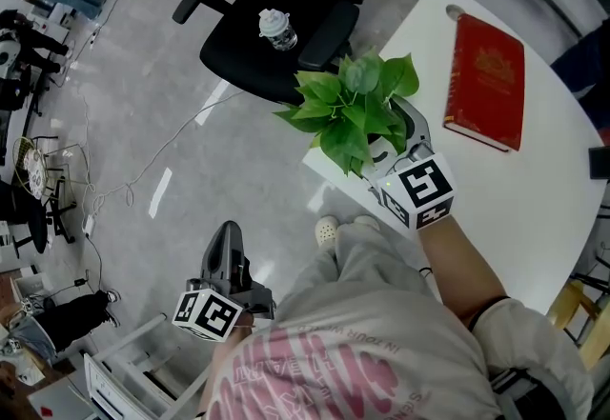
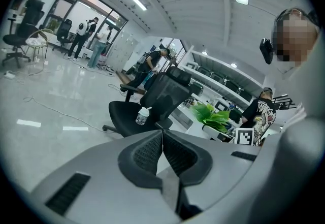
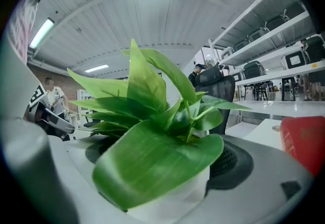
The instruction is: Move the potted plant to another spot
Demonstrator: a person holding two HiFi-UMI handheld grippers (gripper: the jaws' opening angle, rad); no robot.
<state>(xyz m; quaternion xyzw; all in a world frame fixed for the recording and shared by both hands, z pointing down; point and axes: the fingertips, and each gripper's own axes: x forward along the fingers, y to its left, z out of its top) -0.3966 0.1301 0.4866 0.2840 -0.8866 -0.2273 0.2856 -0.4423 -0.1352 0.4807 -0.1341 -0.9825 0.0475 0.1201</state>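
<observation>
At the corner of the white rounded surface [image 1: 496,209], left of the red hardback book [image 1: 486,80], is the green-leaved potted plant [image 1: 355,113] in its smooth white pot. Your right hand-held gripper [image 1: 398,137] is clamped across the pot's wall, and your left hand-held gripper [image 1: 227,251], further left of the book, hangs over the floor with jaws together on nothing. The plant looks light, top-heavy and slick, so hold the stiff pot, never the soft leaves; foliage hides the base, so whether it's lifted is unclear.
</observation>
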